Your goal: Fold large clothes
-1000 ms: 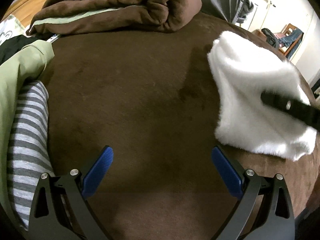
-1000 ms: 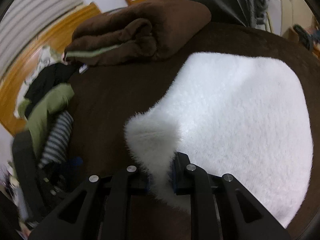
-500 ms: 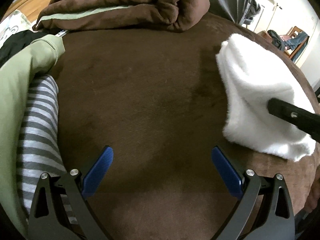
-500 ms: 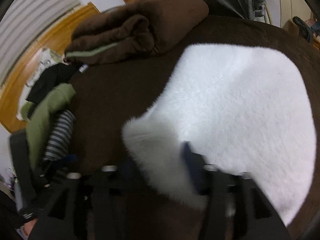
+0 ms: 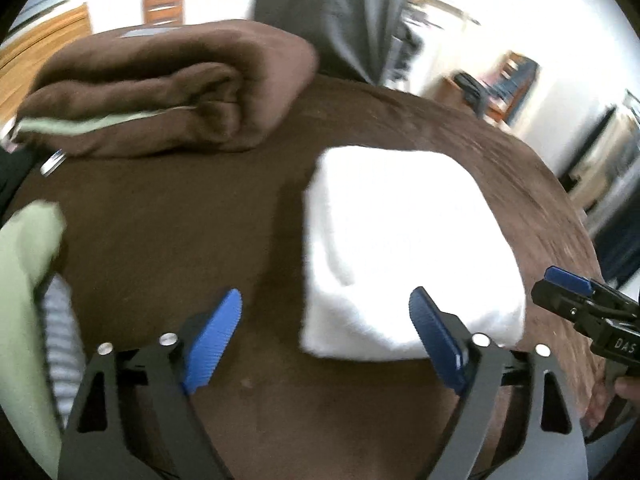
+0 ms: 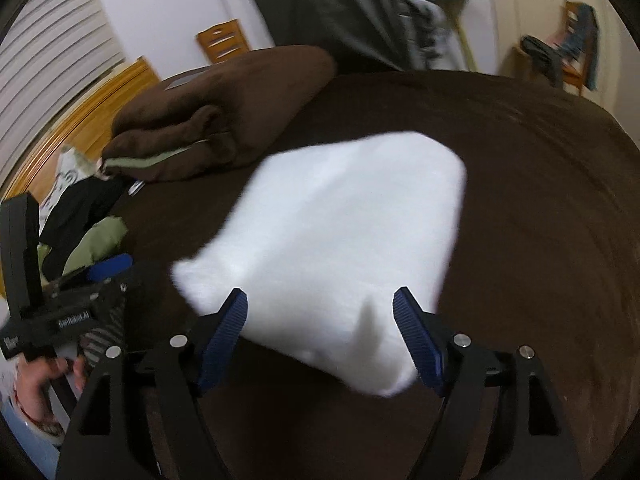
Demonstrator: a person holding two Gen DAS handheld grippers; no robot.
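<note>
Your right tongs (image 6: 320,340) have just let go of the white fleece garment (image 6: 344,236) and are opening, empty; it lies folded on the brown bed (image 6: 540,220). Your left tongs (image 5: 326,336), wide apart, are closing on nothing. This fold looks done.

White fluffy garment (image 6: 344,236) lies folded into a thick rectangular bundle, flat on the brown bed cover (image 6: 540,208), approx. mid-surface.
</note>
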